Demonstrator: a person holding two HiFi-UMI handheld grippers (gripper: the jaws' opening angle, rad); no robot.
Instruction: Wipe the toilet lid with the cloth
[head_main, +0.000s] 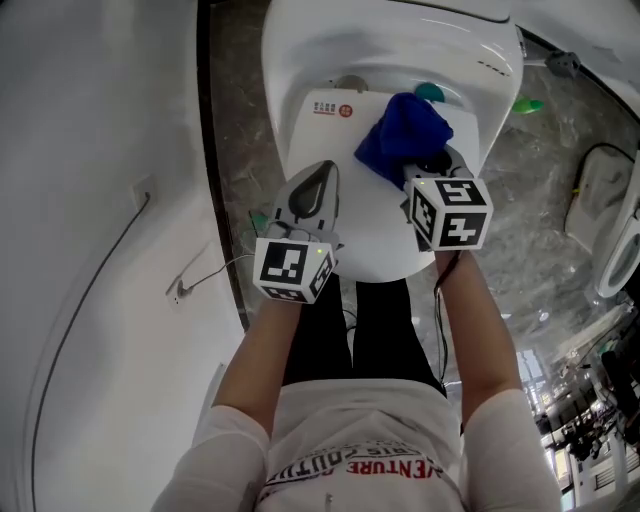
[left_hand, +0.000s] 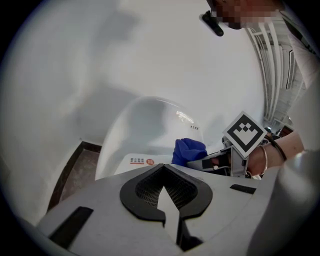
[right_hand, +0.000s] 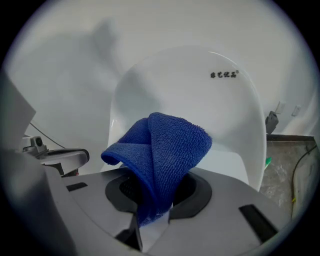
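Toilet (head_main: 300, 45): lid (head_main: 370, 235) down, bowl covered.
Cloth (head_main: 403, 138): blue, folded, pinched in the right gripper (head_main: 428, 168) jaws and bunched ahead of them, over the lid's rear half.
Left gripper (left_hand: 162, 169): jaws closed together, empty, over the lid's left side.
Sticker (head_main: 332, 107): at the lid's rear, bore a red circle; its print was too small to read.

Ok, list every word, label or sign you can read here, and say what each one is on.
"VENTURE", red, cut off at the start: on the person's shirt; the print line above it is unreadable.
Dark Chinese characters, too small to read with certainty: on the toilet's upright back.
Small print beside a red round mark, too small to read: on the sticker on the toilet lid.
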